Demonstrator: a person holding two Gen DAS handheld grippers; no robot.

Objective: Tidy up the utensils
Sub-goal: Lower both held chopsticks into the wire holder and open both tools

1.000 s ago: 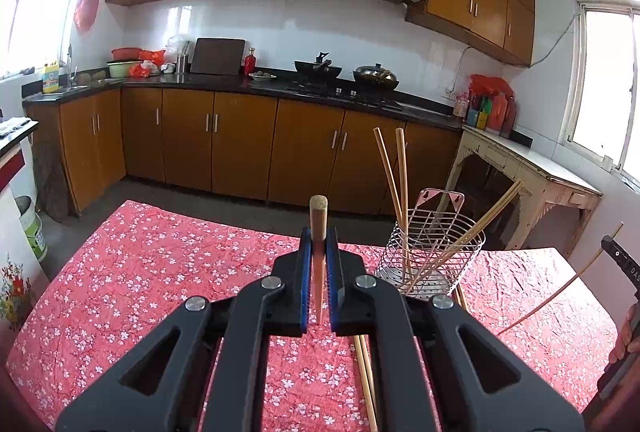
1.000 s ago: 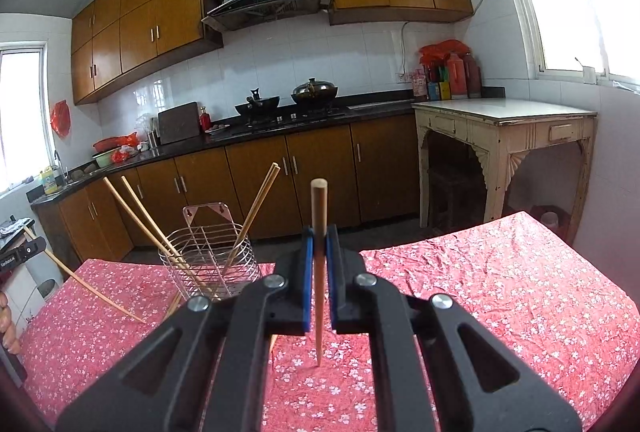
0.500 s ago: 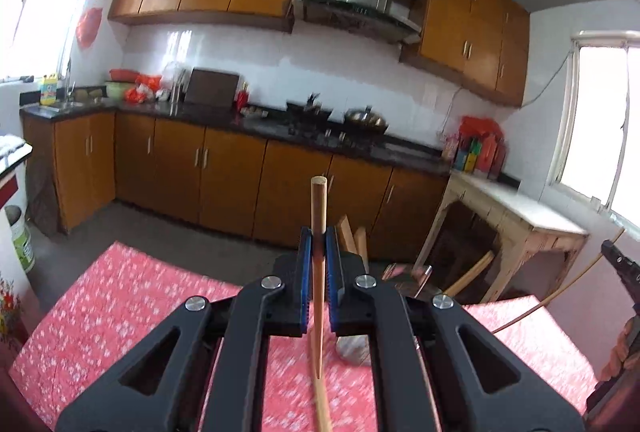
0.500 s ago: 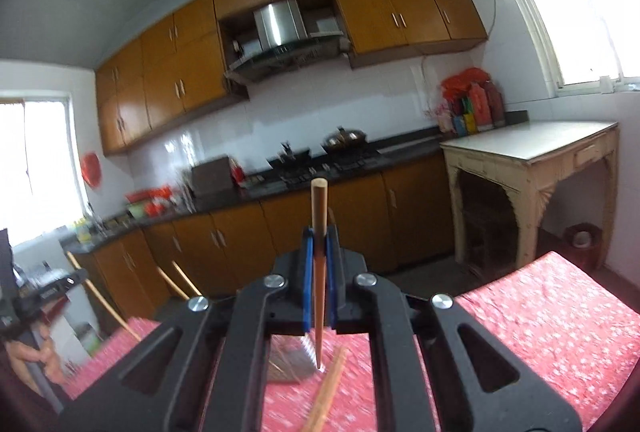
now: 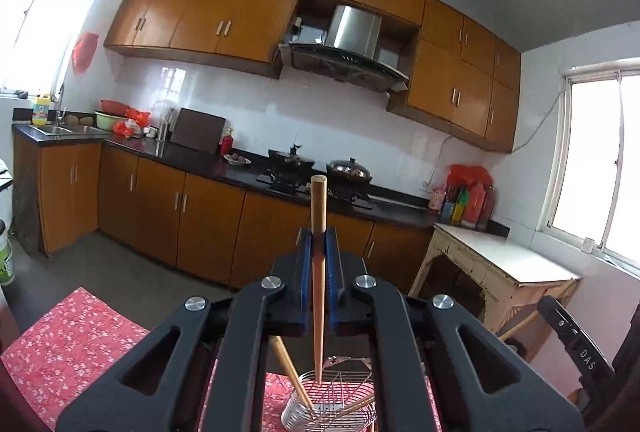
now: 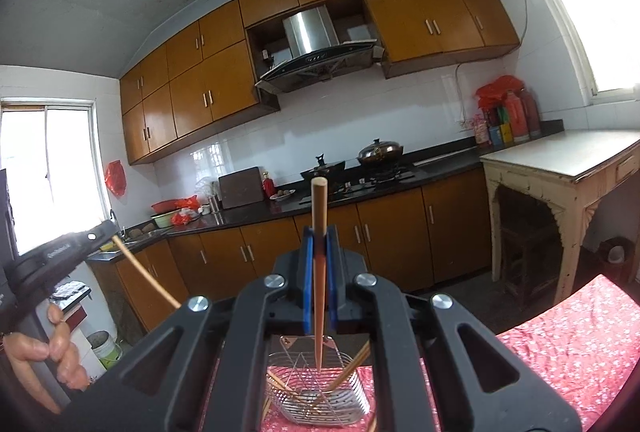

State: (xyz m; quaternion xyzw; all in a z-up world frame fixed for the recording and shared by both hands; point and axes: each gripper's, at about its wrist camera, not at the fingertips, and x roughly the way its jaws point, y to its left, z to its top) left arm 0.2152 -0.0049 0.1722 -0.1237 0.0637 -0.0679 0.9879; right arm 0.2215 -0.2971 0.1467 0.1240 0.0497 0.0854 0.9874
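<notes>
The left gripper (image 5: pixel 319 264) pinches one chopstick (image 5: pixel 319 232) upright, its tip just above the wire basket (image 5: pixel 332 408) below; the right gripper (image 6: pixel 319 264) likewise clamps its own chopstick (image 6: pixel 319 232); centre each tip inside the rim, lower, then release, avoiding the leaning sticks.

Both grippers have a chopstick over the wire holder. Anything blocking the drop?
Nothing solid visible. Left gripper holds its chopstick tip-down over the open wire holder; right gripper does likewise with its chopstick. Only the leaning chopsticks already inside could deflect them.
</notes>
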